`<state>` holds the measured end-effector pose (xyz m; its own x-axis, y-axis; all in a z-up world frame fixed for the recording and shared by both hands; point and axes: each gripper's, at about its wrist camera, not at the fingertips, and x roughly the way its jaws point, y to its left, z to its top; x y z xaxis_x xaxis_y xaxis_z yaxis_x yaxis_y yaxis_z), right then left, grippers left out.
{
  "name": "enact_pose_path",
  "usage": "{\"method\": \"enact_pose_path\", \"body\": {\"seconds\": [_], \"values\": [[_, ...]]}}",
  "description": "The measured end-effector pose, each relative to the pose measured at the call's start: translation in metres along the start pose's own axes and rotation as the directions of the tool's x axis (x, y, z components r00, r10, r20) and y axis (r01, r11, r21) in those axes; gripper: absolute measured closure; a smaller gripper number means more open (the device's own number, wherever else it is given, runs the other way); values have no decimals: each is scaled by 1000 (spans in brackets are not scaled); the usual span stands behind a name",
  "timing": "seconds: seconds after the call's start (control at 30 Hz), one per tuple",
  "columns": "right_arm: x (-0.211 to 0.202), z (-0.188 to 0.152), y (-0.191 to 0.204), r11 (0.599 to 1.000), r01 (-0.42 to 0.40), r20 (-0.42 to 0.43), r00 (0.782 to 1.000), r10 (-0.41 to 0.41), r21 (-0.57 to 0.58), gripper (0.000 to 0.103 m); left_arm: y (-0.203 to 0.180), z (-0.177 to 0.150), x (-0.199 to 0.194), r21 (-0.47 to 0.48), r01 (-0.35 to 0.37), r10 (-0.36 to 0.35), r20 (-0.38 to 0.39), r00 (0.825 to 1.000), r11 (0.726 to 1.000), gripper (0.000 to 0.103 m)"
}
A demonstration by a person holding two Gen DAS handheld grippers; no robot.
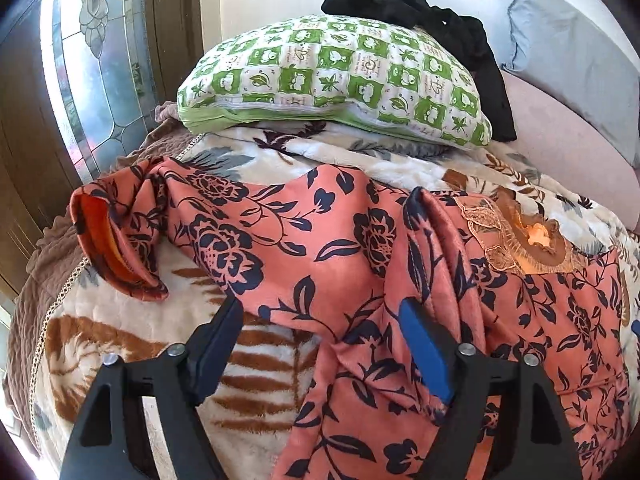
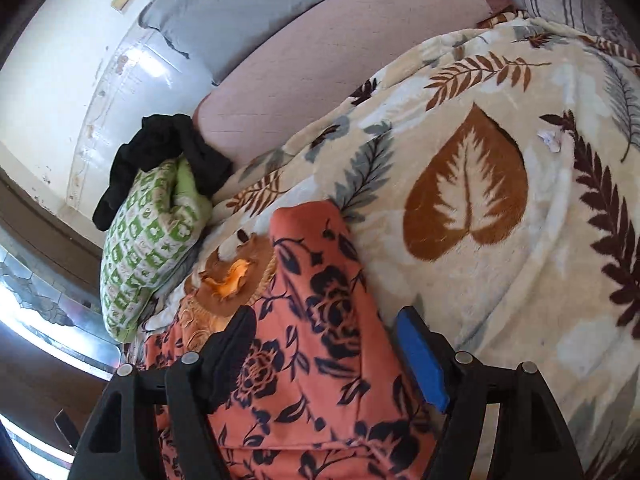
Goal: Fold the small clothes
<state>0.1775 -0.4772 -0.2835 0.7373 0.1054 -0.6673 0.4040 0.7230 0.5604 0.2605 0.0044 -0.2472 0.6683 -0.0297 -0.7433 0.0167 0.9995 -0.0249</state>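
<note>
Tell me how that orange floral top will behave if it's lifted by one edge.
The orange floral top will probably go floppy and drape: it already lies in soft creases. It looks light and thin. The plush blanket beneath may cling, so it could drag rather than slide.

Salmon floral garment (image 1: pixel 320 248): soft matt cloth with a faintly brushed nap; lace-like trim at the neckline, toward 2 o'clock. Leaf-print blanket (image 2: pixel 500 208): thick plush fleece, fuzzy and matt. Green checked pillow (image 1: pixel 332 76): smooth printed woven cloth. Black garment (image 1: pixel 452 36) at 12 o'clock: dull knit cloth. Left gripper (image 1: pixel 320 344) and right gripper (image 2: pixel 324 352): matt black plastic, bright metal pins, one blue pad (image 1: pixel 424 352) of foam-like finish. Window (image 1: pixel 96 80) at 10 o'clock: glossy leaded glass.
</note>
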Motion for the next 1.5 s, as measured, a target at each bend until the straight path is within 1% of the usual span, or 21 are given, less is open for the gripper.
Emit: {"method": "enact_pose_path", "body": {"seconds": [0.2, 0.27, 0.3, 0.33, 0.43, 0.53, 0.6, 0.67, 0.73, 0.8, 0.87, 0.9, 0.93, 0.97, 1.1, 1.17, 1.23, 1.3, 1.33, 1.4, 1.5], "values": [[63, 9, 25, 983, 85, -88, 991, -100, -160, 27, 6, 10, 6, -59, 32, -31, 14, 999, 998, 23], [79, 3, 33, 953, 150, -85, 980, -178, -263, 50, 17, 13, 5, -93, 23, -19, 37, 999, 995, 21], [82, 1, 34, 934, 188, -64, 974, -217, -304, 69, 21, 14, 5, -106, 16, -11, 49, 999, 994, 21], [80, 2, 33, 930, 191, -41, 976, -214, -315, 77, 26, 16, 5, -115, 8, -1, 59, 998, 993, 21], [57, 18, 17, 950, 191, 39, 982, -187, -246, 91, 33, 19, 3, -136, -13, 26, 89, 996, 991, 21], [34, 38, -7, 932, 314, 172, 943, -285, -180, 103, 32, 21, 5, -141, 18, -5, 93, 996, 990, 21], [31, 52, -39, 932, 350, 153, 930, -334, -96, 103, 28, 20, 7, -145, 58, -48, 77, 996, 988, 21], [25, 58, -64, 954, 298, 114, 948, -298, 14, 103, 22, 21, 9, -148, 95, -88, 57, 995, 984, 18], [17, 61, -71, 984, 157, 98, 981, -165, 83, 98, 16, 20, 10, -145, 113, -108, 45, 993, 983, 14], [8, 61, -55, 994, 84, 91, 992, -90, 70, 98, 10, 20, 11, -134, 153, -151, 27, 988, 979, 14], [3, 53, -28, 999, 46, 101, 994, -45, -1, 88, 10, 21, 5, -129, 183, -178, 45, 983, 975, 14], [3, 48, -16, 999, 28, 89, 996, -24, -38, 61, 13, 22, -2, -134, 197, -187, 77, 979, 971, 14], [5, 42, -5, 998, 6, 75, 997, -1, -65, 16, 19, 23, -9, -146, 213, -197, 115, 974, 966, 14], [6, 34, 3, 997, -1, 87, 996, 8, -83, 5, 25, 24, -16, -163, 235, -211, 151, 966, 958, 14], [31, 16, 15, 976, 139, 62, 989, -131, -167, 7, 42, 27, -26, -195, 339, -302, 195, 933, 921, 13], [50, 11, 5, 973, 172, 20, 985, -171, -152, 12, 42, 28, -26, -188, 363, -329, 191, 925, 912, 14], [69, 7, -10, 974, 178, -42, 982, -185, -140, 34, 38, 29, -25, -172, 382, -353, 180, 918, 908, 14], [71, 3, -6, 958, 202, 9, 979, -204, -202, 38, 28, 28, -18, -148, 423, -405, 135, 904, 894, 14], [72, 1, 0, 952, 191, 7, 981, -195, -239, 49, 22, 27, -15, -132, 436, -424, 113, 899, 890, 14], [76, -6, 10, 940, 164, -7, 985, -174, -298, 79, 5, 22, -8, -73, 388, -384, 66, 921, 919, 13], [74, -15, 20, 910, 208, 53, 978, -203, -359, 86, -22, 12, 16, 61, 240, -239, -27, 971, 969, 17]]}}
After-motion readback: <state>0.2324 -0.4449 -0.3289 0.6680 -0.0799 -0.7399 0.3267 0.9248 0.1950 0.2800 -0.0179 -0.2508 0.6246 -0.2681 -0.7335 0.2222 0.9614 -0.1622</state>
